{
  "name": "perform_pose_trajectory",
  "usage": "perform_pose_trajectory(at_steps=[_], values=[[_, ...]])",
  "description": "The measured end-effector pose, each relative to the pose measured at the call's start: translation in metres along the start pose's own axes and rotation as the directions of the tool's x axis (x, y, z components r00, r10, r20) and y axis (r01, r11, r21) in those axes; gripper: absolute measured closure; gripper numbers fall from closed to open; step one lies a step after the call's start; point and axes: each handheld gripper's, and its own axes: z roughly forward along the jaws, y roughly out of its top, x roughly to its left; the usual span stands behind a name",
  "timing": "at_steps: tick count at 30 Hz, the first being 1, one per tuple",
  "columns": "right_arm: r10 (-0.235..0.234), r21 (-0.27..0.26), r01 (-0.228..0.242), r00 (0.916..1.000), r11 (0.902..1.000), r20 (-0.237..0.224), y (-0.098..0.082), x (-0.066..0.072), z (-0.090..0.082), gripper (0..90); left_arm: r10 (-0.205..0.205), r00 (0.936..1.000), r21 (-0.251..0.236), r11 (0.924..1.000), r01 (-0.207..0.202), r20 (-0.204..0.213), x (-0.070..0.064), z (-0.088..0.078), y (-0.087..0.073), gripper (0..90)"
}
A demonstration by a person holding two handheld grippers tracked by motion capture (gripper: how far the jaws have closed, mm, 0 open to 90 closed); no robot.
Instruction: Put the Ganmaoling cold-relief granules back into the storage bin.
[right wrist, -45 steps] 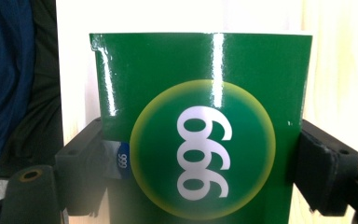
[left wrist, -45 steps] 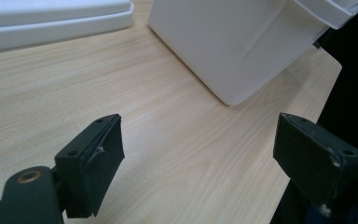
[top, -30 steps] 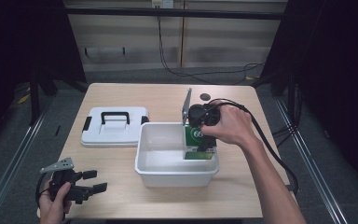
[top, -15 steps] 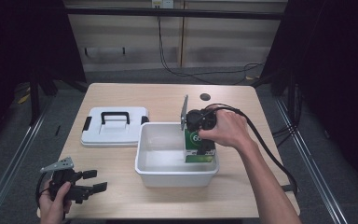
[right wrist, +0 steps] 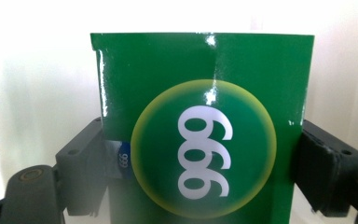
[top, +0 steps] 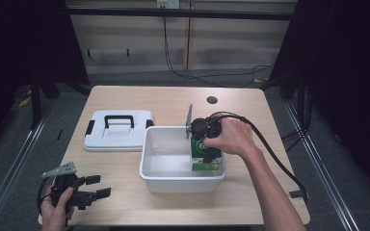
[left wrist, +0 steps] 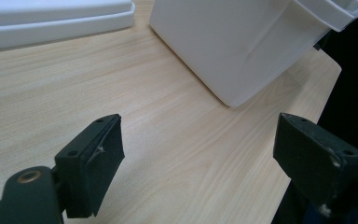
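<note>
**Green carton going into the white bin: how to set it down well**

Green and glossy, the carton (top: 205,155) stands upright inside the white plastic bin (top: 147,161), against its right-hand wall, with the right hand-held gripper (top: 207,144) clamped on it from above. In the right gripper view the two black jaws press on the carton's (right wrist: 205,135) opposite side faces, roughly midway up the printed round label, and the bin's pale wall glows behind it. The grasp looks square and even, which is a good start.

The step in hand appears to be placing the carton in the bin. To do it well, I would lower it straight down until its base sits flat on the bin floor, keeping it vertical so that it does not scrape or catch on the right wall. Whether the base already touches the floor cannot be told from these views, so the release should wait until the carton clearly bears its own weight. Then the jaws should part just enough to clear both faces and lift straight up, since a sideways pull could tip a tall, narrow box.

The left hand-held gripper (top: 82,190) rests at the near left corner of the tabletop (top: 173,103), jaws spread wide with nothing between them, well apart from the bin (left wrist: 242,46). It could steady the bin's rim if the bin slides. The white lid (top: 118,131) with its black handle lies flat just left of the bin.
</note>
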Motion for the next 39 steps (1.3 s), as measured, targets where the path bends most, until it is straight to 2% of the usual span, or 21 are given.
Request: perform_pose_trajectory(at_steps=[2,5,7,10,12,16,18,24,25,26,27,39], values=[[0.007,0.01,-0.007,0.9999,0.9999,-0.007,0.001,0.0,0.003,15.8,0.001,1.0,0.0,1.0,-0.001,0.001,0.0,-0.001,0.0,16.0],[-0.006,0.008,0.006,0.9999,0.9999,-0.011,0.002,-0.001,0.008,15.8,0.002,1.0,0.0,1.0,-0.002,0.003,0.0,-0.001,0.0,16.0],[0.012,0.009,-0.012,0.9998,0.9999,-0.015,0.0,-0.001,0.011,15.8,0.002,1.0,0.0,1.0,-0.002,0.002,0.0,0.0,0.0,16.0],[0.008,0.002,-0.008,0.9999,1.0,-0.01,-0.001,-0.002,0.012,15.8,0.001,1.0,-0.002,1.0,-0.001,0.002,-0.001,0.0,0.0,16.0],[0.023,0.008,-0.023,0.9997,0.9997,-0.012,-0.001,-0.002,0.012,15.8,0.004,1.0,0.0,1.0,-0.004,-0.002,-0.001,0.0,0.0,16.0],[0.014,0.01,-0.014,0.9998,0.9999,-0.013,-0.001,-0.003,0.015,15.7,0.0,1.0,-0.003,1.0,0.0,-0.001,-0.001,-0.001,-0.001,16.0],[0.041,0.027,-0.041,0.999,0.9988,-0.02,0.001,-0.003,0.017,15.8,-0.001,1.0,-0.003,1.0,0.001,0.0,-0.001,-0.001,-0.001,16.0],[0.038,0.037,-0.037,0.9991,0.9986,-0.019,0.002,-0.003,0.021,15.7,-0.001,1.0,-0.003,1.0,0.001,0.0,-0.001,-0.001,-0.001,16.0],[0.051,0.042,-0.05,0.9986,0.9979,-0.015,0.003,-0.002,0.022,15.7,-0.001,1.0,-0.003,1.0,0.001,0.0,-0.001,-0.001,-0.001,16.0],[0.051,0.042,-0.05,0.9986,0.9979,-0.015,0.003,-0.002,0.022,15.7,0.0,1.0,-0.003,1.0,0.0,0.0,-0.001,-0.001,-0.001,16.0],[0.032,0.046,-0.031,0.9994,0.9985,-0.014,0.003,-0.003,0.024,15.7,0.0,1.0,-0.002,1.0,0.0,-0.001,-0.001,-0.001,-0.001,16.0],[0.027,0.08,-0.024,0.9992,0.9965,-0.03,0.007,-0.005,0.04,15.5,0.0,1.0,-0.002,1.0,0.0,-0.001,-0.001,-0.001,-0.001,16.0]])
